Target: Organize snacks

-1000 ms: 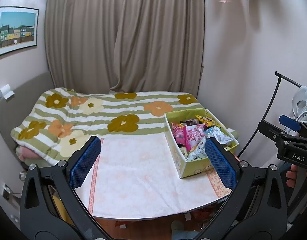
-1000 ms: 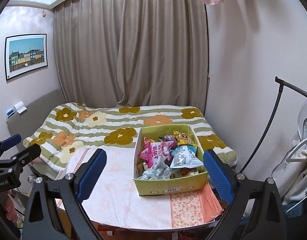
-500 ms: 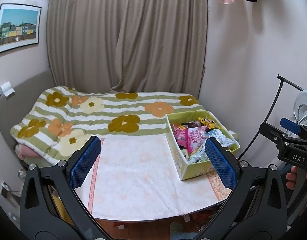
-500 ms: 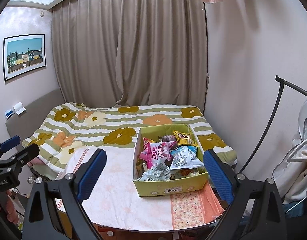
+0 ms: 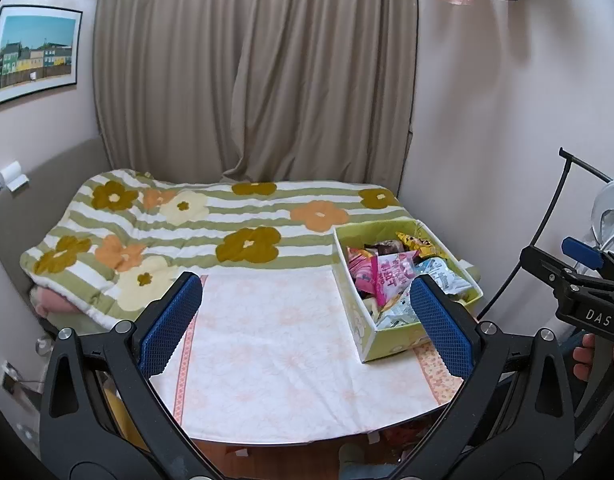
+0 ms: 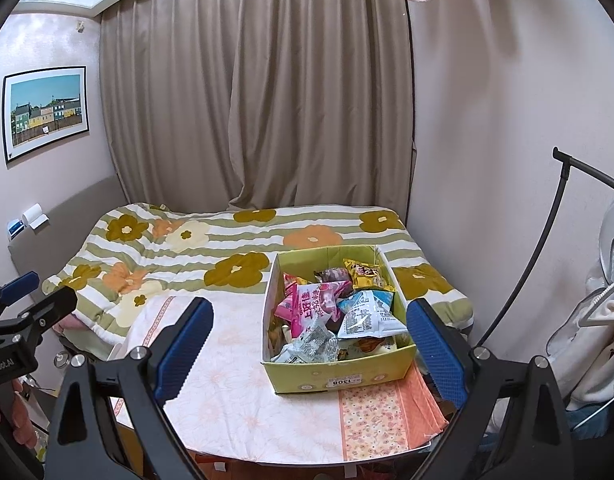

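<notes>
Snacks (image 6: pixel 327 312) lie heaped in one yellow-green cardboard box (image 6: pixel 339 376), which stands on the right part of the tabletop (image 5: pixel 267 352). One bed (image 5: pixel 179 232) under a striped quilt with big flowers fills the room behind the tabletop, and one drawn curtain (image 5: pixel 259 80) hangs at the far wall. One framed picture (image 6: pixel 47 112) of coloured houses is on the left wall. A pale cloth with a floral pattern covers the tabletop; its left and middle parts are bare.

In the box, a pink packet (image 6: pixel 311 308) sits near the middle, a yellow packet (image 6: pixel 363 274) at the far end, a white and blue packet (image 6: pixel 367 316) on the right side, and a silvery packet (image 6: pixel 311 344) at the near end. More wrappers lie under these; their count cannot be told.

Two claws show. The left claw (image 5: pixel 305 316) is spread wide with nothing between its blue pads, above the near edge of the tabletop. The right claw (image 6: pixel 307 344) is likewise spread wide and empty, with the box seen between its fingers but well beyond them.
</notes>
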Tool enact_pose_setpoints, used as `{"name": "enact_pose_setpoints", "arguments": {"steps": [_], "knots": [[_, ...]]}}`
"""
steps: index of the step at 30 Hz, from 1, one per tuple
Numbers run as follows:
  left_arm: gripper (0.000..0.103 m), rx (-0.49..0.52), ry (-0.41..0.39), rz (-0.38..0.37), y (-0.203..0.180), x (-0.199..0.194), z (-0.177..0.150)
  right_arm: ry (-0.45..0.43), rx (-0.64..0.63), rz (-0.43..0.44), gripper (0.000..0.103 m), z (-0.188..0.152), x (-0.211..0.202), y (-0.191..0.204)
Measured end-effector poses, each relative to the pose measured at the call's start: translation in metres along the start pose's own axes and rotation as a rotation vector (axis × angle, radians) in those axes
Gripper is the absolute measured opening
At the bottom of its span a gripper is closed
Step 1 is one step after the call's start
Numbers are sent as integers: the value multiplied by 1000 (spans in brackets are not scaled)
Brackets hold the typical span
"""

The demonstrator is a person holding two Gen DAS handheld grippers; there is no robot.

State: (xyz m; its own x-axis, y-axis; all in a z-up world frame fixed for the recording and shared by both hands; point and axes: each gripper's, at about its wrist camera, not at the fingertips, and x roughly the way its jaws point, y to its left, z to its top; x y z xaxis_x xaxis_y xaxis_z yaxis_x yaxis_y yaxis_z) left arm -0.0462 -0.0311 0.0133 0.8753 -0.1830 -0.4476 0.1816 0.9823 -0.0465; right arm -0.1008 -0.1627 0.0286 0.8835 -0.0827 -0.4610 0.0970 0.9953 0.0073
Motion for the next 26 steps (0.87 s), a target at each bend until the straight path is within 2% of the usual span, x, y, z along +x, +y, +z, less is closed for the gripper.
{"name": "enact_pose_setpoints", "arguments": {"steps": [10, 26], "knots": [[103, 8, 7, 13, -4, 6, -2, 0, 2, 0, 96, 0, 0, -2], [103, 32, -31, 39, -3, 6, -7, 8, 9, -1, 96, -4, 6, 0]]}}
